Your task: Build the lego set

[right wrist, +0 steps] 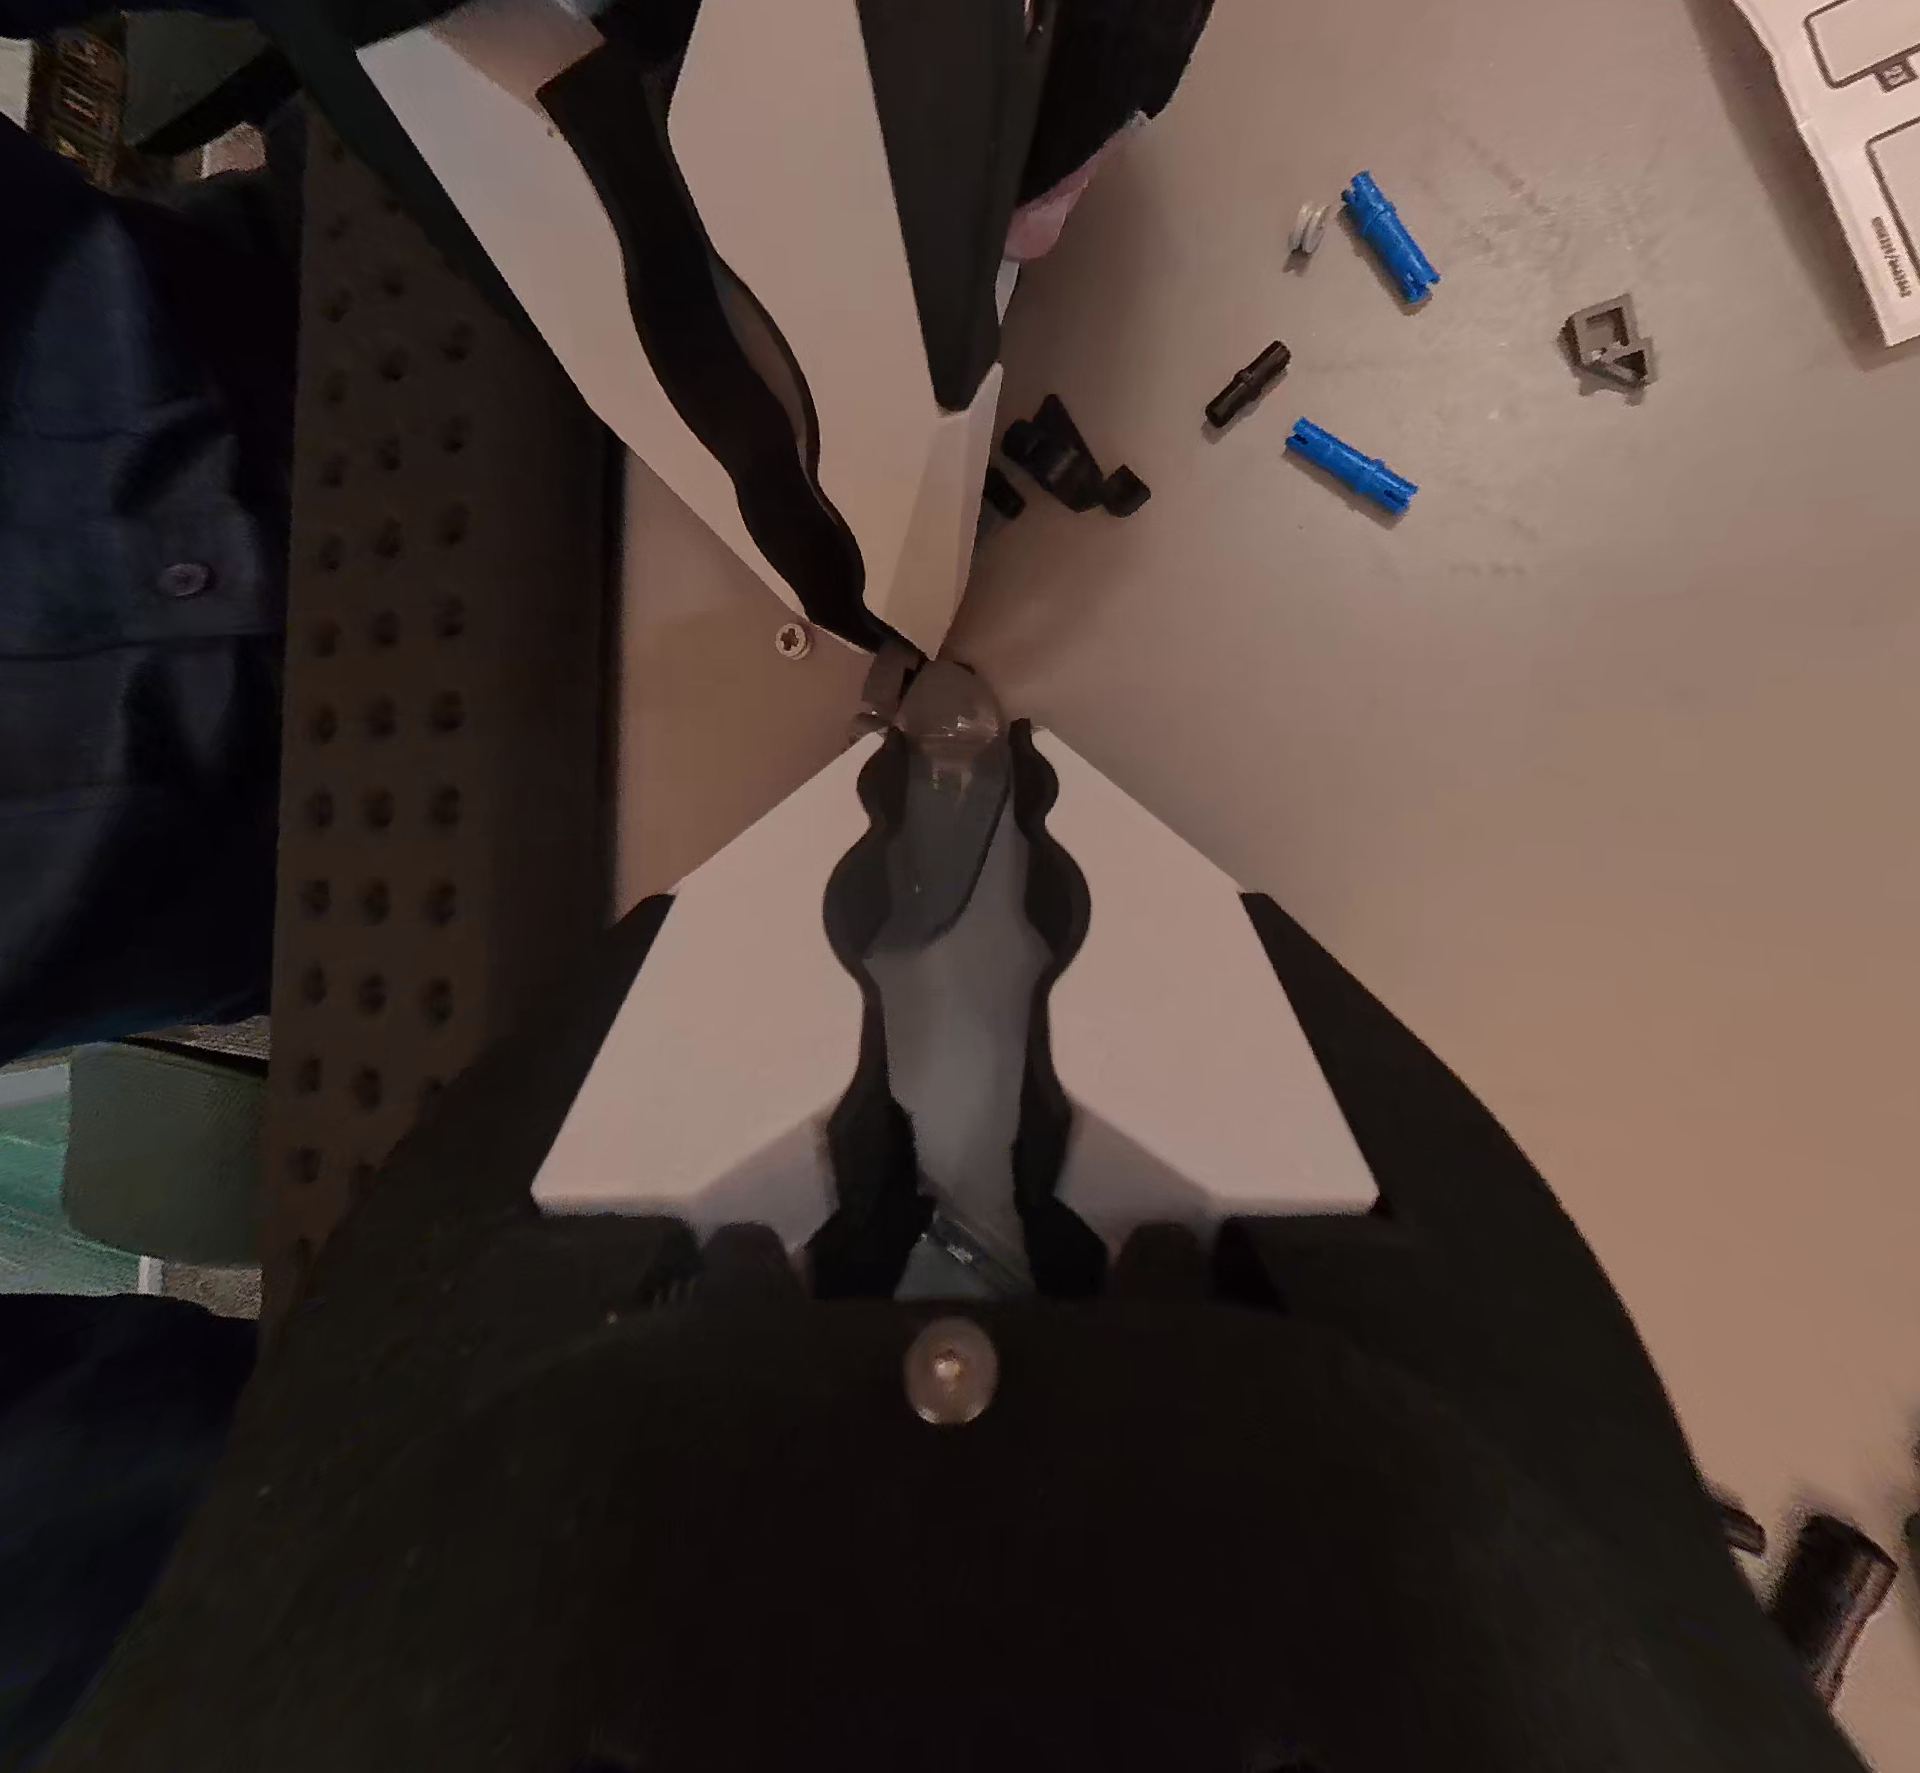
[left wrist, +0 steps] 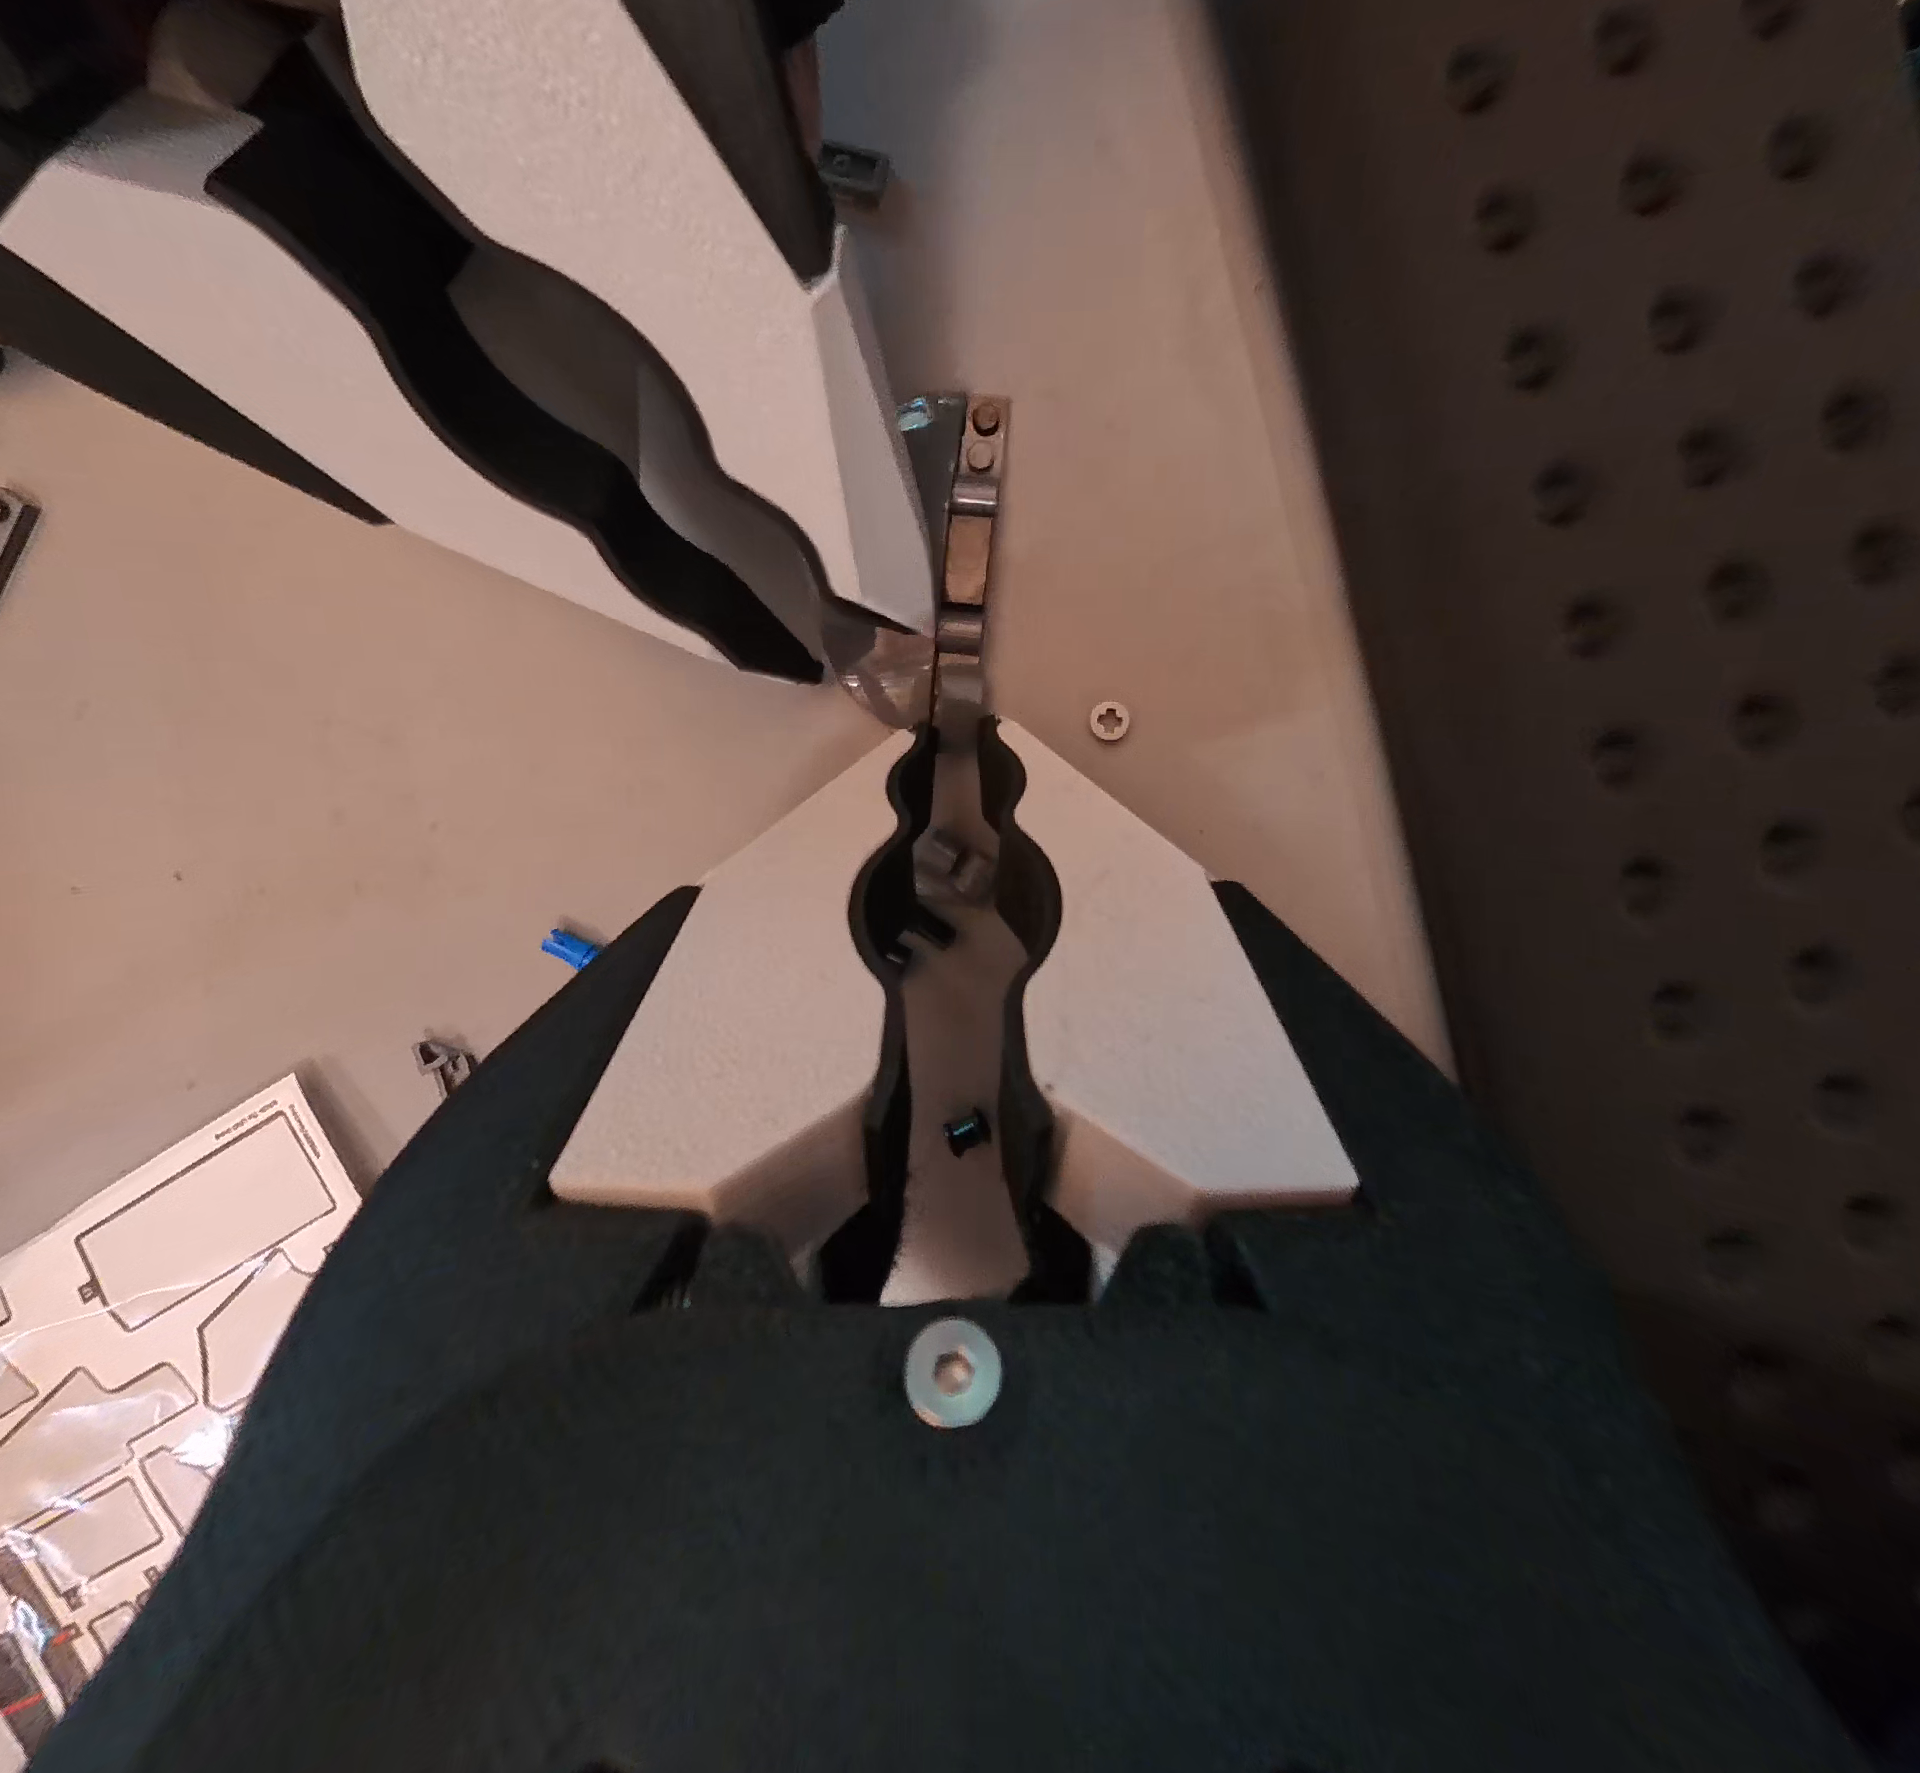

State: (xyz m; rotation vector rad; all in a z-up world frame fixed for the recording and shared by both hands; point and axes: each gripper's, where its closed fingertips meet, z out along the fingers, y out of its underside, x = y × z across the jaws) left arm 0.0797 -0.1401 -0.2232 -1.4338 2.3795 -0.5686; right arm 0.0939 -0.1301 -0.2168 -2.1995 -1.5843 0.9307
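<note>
While both grippers meet tip to tip above the beige tabletop (right wrist: 1455, 788), each one is closed narrow on a piece of the lego set. The left gripper (left wrist: 951, 736) pinches a long grey lego assembly of studded plates and rounded parts (left wrist: 966, 539) at its near end, and this assembly stands away from the fingertips toward the far side. The right gripper (right wrist: 940, 736) holds a smoky transparent rounded lego piece with a dark grey curved part behind it (right wrist: 951, 715), and this piece touches the grey assembly where the two tools meet. In the left wrist view the other gripper comes in from the upper left, and the transparent piece sits at its tip against the side of the assembly. Near the edge of the tabletop that borders a dark perforated panel (left wrist: 1662, 580), a small screw head (left wrist: 1110, 717) is set in the surface. Loose parts lie on the open tabletop: two blue lego pins (right wrist: 1390, 235), a short black pin (right wrist: 1247, 383), a small light grey round part (right wrist: 1309, 227), a grey angular bracket piece (right wrist: 1608, 345) and a black clip-like part (right wrist: 1070, 461). A white printed instruction sheet (right wrist: 1829, 61) lies at one corner.
</note>
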